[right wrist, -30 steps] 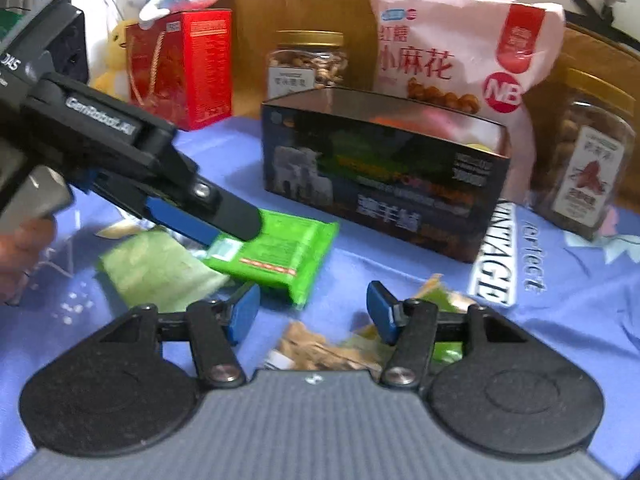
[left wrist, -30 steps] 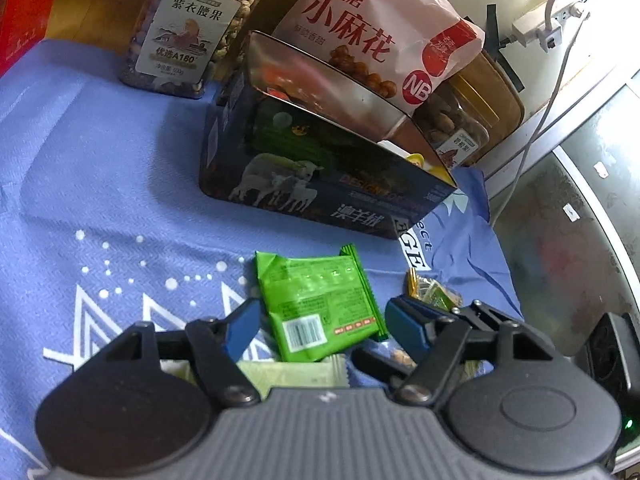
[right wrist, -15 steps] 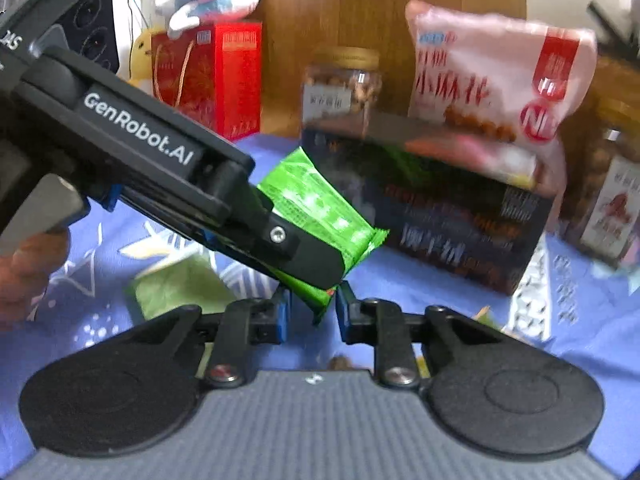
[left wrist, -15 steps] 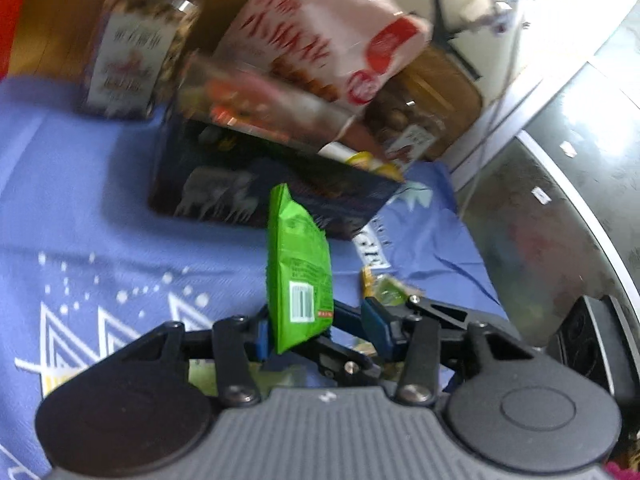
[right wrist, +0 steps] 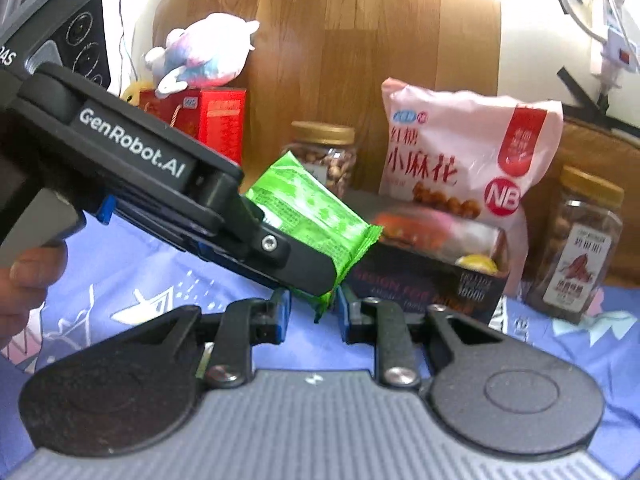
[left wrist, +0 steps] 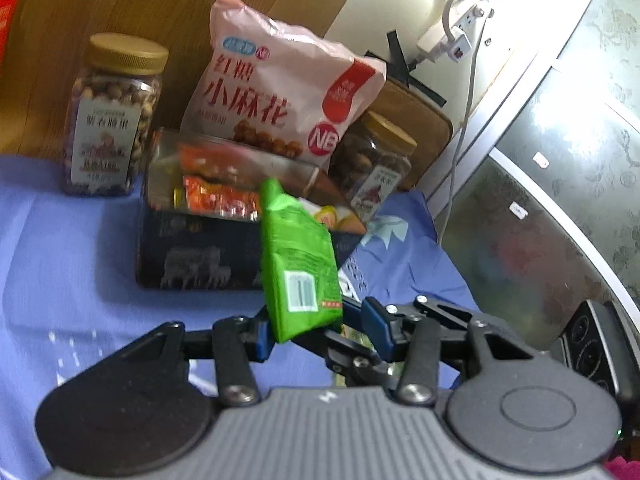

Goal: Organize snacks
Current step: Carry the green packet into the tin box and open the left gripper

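A green snack packet (left wrist: 298, 256) (right wrist: 308, 208) hangs above the blue cloth, barcode end down, in front of the dark open box (left wrist: 192, 256) (right wrist: 420, 280). My left gripper (left wrist: 318, 328) is shut on the packet's lower part; in the right wrist view its black finger (right wrist: 280, 256) crosses the packet. My right gripper (right wrist: 314, 310) has its jaws narrow, closed around the same packet's lowest corner. In the left wrist view the right gripper's fingers (left wrist: 352, 350) reach in just under the packet. Orange packets (left wrist: 220, 196) lie inside the box.
Behind the box stand a pink snack bag (left wrist: 280, 92) (right wrist: 460, 160) and two gold-lidded nut jars (left wrist: 112, 120) (left wrist: 376, 168). A red box (right wrist: 216, 116) with a plush toy (right wrist: 200, 56) sits back left. A person's hand (right wrist: 24, 280) grips the left handle.
Both grippers stood open low over the cloth, the green packet lying flat. They have shut and risen, and the packet now stands on end, closer to the box.
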Demonstrator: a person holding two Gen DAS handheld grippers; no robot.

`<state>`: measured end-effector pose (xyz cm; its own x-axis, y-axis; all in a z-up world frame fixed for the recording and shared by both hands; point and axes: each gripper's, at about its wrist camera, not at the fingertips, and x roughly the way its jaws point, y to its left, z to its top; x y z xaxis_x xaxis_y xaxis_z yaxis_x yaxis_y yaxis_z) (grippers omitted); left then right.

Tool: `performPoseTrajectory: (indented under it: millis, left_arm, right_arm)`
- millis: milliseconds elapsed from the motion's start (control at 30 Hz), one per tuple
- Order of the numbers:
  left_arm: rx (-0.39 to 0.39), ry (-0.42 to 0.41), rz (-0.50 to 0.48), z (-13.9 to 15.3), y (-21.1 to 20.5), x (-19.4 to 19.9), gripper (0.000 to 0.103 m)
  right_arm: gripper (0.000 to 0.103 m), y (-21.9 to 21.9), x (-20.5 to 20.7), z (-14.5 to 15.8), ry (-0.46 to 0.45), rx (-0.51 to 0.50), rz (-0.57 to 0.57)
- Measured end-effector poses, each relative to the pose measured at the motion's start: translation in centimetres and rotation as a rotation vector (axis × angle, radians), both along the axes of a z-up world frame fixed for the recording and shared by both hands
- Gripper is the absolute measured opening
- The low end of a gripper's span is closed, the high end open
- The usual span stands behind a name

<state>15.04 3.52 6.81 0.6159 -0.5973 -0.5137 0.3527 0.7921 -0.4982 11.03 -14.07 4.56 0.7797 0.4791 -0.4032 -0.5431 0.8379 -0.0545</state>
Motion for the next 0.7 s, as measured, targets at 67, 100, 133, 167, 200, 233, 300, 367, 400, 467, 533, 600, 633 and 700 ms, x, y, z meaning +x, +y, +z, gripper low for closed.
performPoseTrajectory:
  millis: [67,100,133,167,200,233,300,367,400,467,533,600,633,700]
  left_arm:
    - [0.013,-0.014,0.011,0.5,0.0,1.0,0.044]
    - [0.019,-0.021,0.016,0.8,0.0,1.7,0.044]
    - [0.019,-0.024,0.018,1.0,0.1,2.3,0.044]
    - [0.016,-0.029,0.023,1.3,0.3,3.3,0.044]
    - [0.018,-0.032,0.027,1.6,0.4,4.0,0.044]
    - [0.025,-0.037,0.033,1.8,0.5,4.7,0.044]
    - [0.050,-0.053,0.040,1.9,0.5,6.4,0.044]
    - [0.077,-0.057,0.071,1.7,0.6,7.8,0.045]
    - [0.088,-0.046,0.086,1.5,0.6,8.4,0.045]
    - [0.097,-0.042,0.110,1.0,0.9,9.3,0.045]
    - [0.090,-0.036,0.118,0.8,1.3,9.9,0.045]
    - [0.071,-0.026,0.130,0.8,1.9,10.0,0.051]
    - [0.058,-0.027,0.135,0.8,2.2,9.8,0.052]
    - [0.031,-0.041,0.140,1.2,2.8,8.9,0.059]
  right_arm:
    - [0.027,0.0,0.9,0.6,-0.011,0.000,0.006]
    - [0.026,0.0,1.4,1.0,-0.017,-0.002,0.009]
    - [0.026,0.2,2.1,1.4,-0.026,-0.005,0.010]
    - [0.026,0.3,2.8,1.7,-0.033,-0.009,0.008]
    - [0.026,0.5,3.7,2.0,-0.035,-0.011,0.002]
    - [0.026,0.8,4.7,2.1,-0.030,-0.005,-0.002]
    - [0.026,1.4,6.3,2.1,-0.014,0.008,-0.010]
    - [0.026,2.1,7.9,1.7,0.010,0.005,-0.026]
    - [0.027,2.3,8.4,1.5,0.016,0.003,-0.037]
    - [0.027,2.2,8.7,1.1,0.023,0.015,-0.048]
    - [0.026,2.0,8.3,0.8,0.027,0.038,-0.050]
    - [0.026,1.7,7.8,0.6,0.023,0.042,-0.054]
    - [0.026,1.4,7.5,0.6,0.020,0.043,-0.059]
    - [0.026,0.8,6.9,0.6,0.023,0.059,-0.067]
